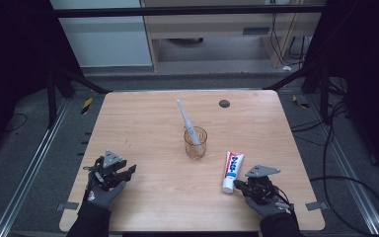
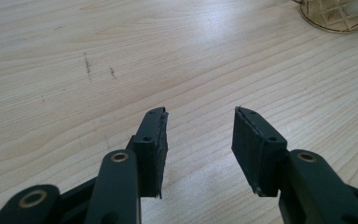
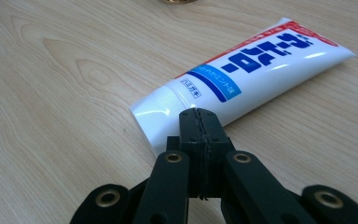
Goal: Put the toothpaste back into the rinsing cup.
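Right gripper view showed the right gripper (image 3: 199, 116) pressed together, empty, at the cap of the toothpaste tube (image 3: 242, 79) lying flat on the table (image 3: 51, 93); it probably needed to spread wide before straddling the tube's body squarely.

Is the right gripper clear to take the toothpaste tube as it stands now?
Probably not yet: the right gripper sits at the cap end of the toothpaste tube with nothing between, but its jaws are shut and must open first.
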{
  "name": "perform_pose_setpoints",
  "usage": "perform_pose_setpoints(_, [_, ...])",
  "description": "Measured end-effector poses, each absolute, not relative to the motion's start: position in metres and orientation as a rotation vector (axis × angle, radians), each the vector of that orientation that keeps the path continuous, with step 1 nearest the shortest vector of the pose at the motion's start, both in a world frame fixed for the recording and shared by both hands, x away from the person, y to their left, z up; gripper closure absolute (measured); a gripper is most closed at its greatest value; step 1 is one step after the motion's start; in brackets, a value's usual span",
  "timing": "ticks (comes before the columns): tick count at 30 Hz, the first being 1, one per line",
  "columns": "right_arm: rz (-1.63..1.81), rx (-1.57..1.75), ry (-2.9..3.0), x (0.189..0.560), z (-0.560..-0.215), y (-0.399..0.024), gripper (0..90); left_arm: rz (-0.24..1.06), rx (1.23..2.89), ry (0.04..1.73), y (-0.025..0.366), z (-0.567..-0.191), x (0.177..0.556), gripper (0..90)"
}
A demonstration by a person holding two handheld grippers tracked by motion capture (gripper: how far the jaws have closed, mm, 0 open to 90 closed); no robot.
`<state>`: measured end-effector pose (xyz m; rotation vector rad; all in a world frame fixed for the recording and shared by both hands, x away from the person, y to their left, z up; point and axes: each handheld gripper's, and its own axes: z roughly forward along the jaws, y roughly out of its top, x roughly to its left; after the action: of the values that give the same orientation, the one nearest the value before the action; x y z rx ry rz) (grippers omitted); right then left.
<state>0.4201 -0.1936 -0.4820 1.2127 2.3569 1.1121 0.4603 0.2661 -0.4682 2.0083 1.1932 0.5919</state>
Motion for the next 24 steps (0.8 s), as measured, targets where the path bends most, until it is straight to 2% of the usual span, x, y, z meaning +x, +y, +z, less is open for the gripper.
perform_pose_setpoints(15, [1.149,1.174,2.368,0.431,-0.484,-0.167,89.6,0.594,2.013,1.194,0.267,-0.469,0.461,54.4])
perform_pose_setpoints(24, [1.16,1.168,2.362,0.432,-0.481,-0.165,89.6,0.594,2.014,1.194,0.266,-0.469,0.461,54.5])
